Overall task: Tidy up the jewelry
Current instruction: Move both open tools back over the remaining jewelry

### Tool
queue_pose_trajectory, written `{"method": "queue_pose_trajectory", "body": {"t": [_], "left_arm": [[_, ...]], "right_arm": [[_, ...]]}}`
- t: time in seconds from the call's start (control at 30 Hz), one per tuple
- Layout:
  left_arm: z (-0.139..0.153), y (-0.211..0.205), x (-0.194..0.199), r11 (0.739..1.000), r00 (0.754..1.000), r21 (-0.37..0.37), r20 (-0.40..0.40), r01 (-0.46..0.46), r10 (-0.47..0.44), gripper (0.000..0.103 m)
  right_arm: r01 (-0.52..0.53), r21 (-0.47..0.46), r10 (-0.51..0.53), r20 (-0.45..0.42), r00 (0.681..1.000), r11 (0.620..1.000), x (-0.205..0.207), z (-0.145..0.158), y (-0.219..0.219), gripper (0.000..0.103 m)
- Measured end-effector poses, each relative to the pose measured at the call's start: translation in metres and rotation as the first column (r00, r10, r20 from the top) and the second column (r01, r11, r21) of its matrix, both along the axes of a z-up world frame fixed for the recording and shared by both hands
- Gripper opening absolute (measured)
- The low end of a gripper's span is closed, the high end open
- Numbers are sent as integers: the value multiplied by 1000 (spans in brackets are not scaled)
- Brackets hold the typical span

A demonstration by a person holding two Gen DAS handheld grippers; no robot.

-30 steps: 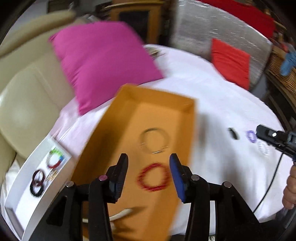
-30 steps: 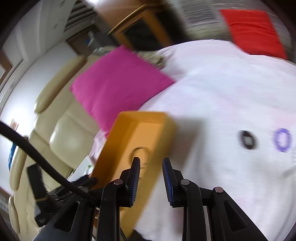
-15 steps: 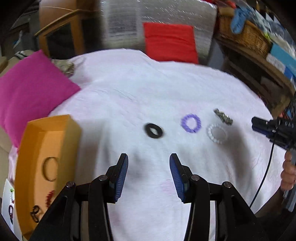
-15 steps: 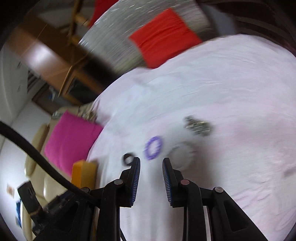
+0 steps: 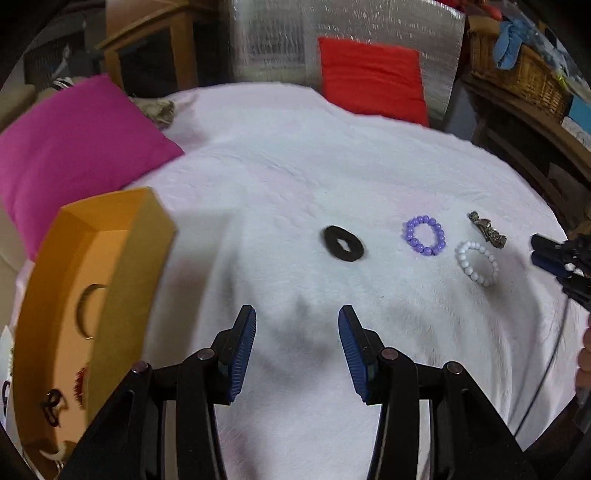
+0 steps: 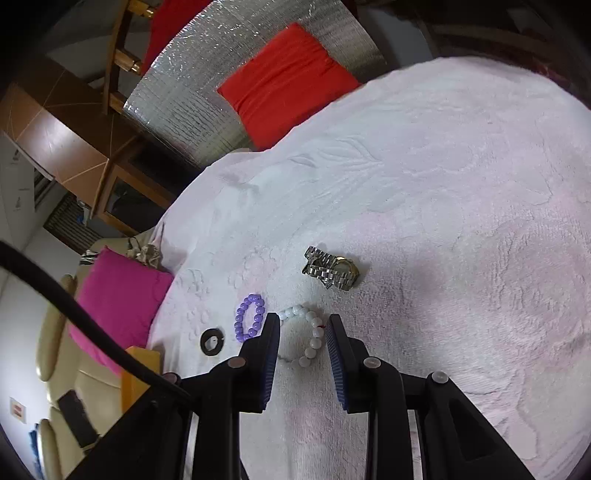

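A silver quilted panel [image 5: 369, 33] stood at the top centre. A wooden cabinet [image 5: 147, 48] stood upper left, a wicker basket [image 5: 517, 70] upper right.

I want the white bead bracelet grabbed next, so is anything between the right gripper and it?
Nothing visible is. The right gripper hangs open straight over the white bead bracelet, which shows between its fingers. The purple bead bracelet lies just beside the left finger, and the metal watch sits beyond, apart.

No readable text, labels, brands or numbers in either view. Small white card with a red mark [image 6: 17, 410], lower left of the right wrist view, is too small to make out.
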State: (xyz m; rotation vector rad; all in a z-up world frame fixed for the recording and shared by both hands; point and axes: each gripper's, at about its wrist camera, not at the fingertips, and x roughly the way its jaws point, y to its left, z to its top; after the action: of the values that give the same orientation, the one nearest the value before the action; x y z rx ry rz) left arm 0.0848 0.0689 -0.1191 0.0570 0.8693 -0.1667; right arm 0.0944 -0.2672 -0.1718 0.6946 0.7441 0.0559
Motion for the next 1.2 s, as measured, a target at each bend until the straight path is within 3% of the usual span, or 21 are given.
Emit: {"method": "queue_pose_trajectory", "body": {"t": [0.03,0.07,0.13,0.23,0.33,0.53,0.77,0.93,1.2], "left_arm": [[4,4,-10,1000,1000,-9,18,8,-8,47],[5,7,-18,1000,999,-15,33,15,-15,47],[10,15,-39,999,997,-14,66,31,-30,49],[11,23,-64,997,992,20,106,69,-71,50],[10,35,-81,995,986,43,138,90,-96,52],[20,56,-86,993,982,-74,176,90,-76,61],[18,73,-77,992,986,-108,162,65,-47,61],[16,80,-72,990,989,-134,148,50,-30,62],[11,71,-63,992,991,-110,126,60,-46,62]], "right_arm": [[-1,1,1,-1,1000,1000,0,-5,7,33],[-2,-14,1,-10,1000,1000,1,-9,13,44],[-4,-78,0,-46,999,997,1,-19,27,51],[-20,-138,7,-96,995,990,-4,-25,45,51],[-15,-164,0,-90,996,986,-23,-13,66,51],[-9,-234,1,-37,999,972,-52,45,111,51],[-19,-324,24,12,1000,946,-48,99,145,51],[-20,-330,17,-12,1000,944,-43,93,152,51],[-51,-317,30,-70,997,947,-28,69,145,51]]}}
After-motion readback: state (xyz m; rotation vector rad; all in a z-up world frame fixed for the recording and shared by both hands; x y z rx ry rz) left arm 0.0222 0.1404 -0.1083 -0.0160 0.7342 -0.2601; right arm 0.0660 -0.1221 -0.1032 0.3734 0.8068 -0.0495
